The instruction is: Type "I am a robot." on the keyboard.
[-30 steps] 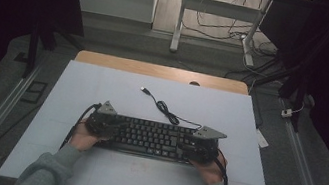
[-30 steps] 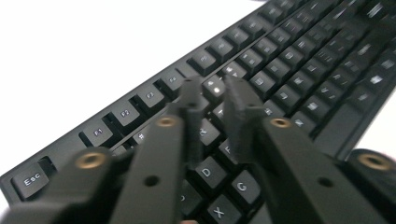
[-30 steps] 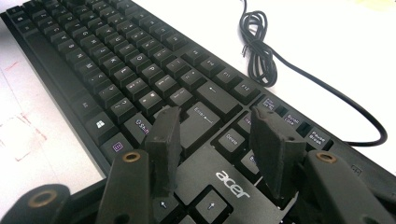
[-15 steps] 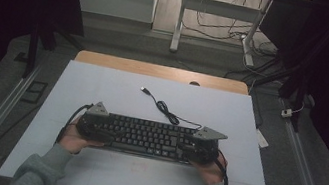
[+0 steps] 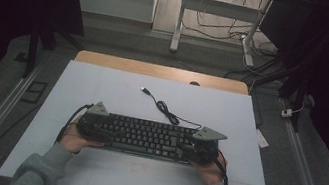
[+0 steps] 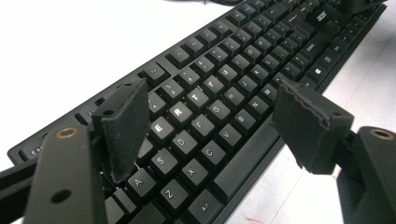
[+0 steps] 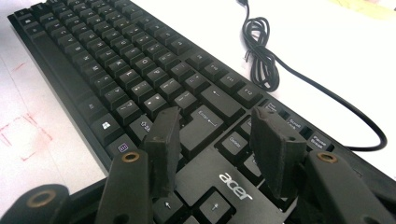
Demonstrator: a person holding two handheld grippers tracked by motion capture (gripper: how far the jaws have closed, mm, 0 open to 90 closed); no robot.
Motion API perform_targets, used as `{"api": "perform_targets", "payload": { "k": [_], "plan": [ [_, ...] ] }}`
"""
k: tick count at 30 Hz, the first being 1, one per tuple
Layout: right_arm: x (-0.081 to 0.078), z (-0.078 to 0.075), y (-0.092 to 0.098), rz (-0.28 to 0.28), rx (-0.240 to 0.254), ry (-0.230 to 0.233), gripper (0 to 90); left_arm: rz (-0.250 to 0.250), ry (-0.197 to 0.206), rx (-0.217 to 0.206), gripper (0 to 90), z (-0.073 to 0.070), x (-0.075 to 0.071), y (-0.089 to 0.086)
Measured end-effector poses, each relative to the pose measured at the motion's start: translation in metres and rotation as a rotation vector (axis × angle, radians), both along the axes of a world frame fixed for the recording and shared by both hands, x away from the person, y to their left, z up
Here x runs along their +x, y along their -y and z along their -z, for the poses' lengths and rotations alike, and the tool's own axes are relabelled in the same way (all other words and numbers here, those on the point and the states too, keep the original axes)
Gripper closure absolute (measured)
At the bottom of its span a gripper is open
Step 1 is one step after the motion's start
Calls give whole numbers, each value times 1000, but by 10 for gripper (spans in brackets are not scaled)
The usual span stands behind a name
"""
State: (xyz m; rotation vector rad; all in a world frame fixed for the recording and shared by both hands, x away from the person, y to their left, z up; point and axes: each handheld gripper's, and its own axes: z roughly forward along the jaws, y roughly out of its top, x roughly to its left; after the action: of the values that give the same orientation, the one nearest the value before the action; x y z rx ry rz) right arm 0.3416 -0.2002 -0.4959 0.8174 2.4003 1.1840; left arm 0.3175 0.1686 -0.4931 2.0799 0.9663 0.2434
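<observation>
- Dark floor and desk legs lie beyond the white bench (image 5: 102, 87), which carries everything.
- Landmark: the black keyboard (image 5: 147, 138) lies flat near the bench's front edge, long side across, between the two hands.
- At the keyboard's left end sits the left hand-held gripper (image 5: 92, 125), grey plate on top, held by the left hand (image 5: 74, 139).
- In the left gripper view this hand-held gripper (image 6: 210, 116) has its jaws spread wide; they have just been opening. One pad hovers over the keys around W and Q, the other stands off the keyboard's front edge past the space bar. Neither presses on the keyboard.
- Behind the keyboard's middle, its cable (image 5: 165, 109) runs in a loose knot, with the plug lying farther back on the bench.
- At the keyboard's right end sits the right hand-held gripper (image 5: 203, 147), held by the right hand (image 5: 208, 168).
- In the right gripper view its jaws (image 7: 219, 144) stand apart above the keys by Enter and Delete, the acer logo just below them; whether the pads touch I cannot tell.
</observation>
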Motion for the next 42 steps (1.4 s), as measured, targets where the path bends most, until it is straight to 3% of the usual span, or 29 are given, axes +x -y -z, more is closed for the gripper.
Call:
{"api": "perform_targets", "payload": {
  "k": [11,28,34,42],
  "plan": [
    [-1,-2,-12,-37,6,-11,527,7,-4,7,264,2,1,1],
    [2,0,-50,-104,22,-52,539,15,-7,20,260,3,1,3],
    [5,-2,-67,-129,23,-55,628,14,-7,18,259,3,0,1],
    [10,-1,-77,-132,9,-69,892,11,-6,19,260,3,-1,1]
  ]
}}
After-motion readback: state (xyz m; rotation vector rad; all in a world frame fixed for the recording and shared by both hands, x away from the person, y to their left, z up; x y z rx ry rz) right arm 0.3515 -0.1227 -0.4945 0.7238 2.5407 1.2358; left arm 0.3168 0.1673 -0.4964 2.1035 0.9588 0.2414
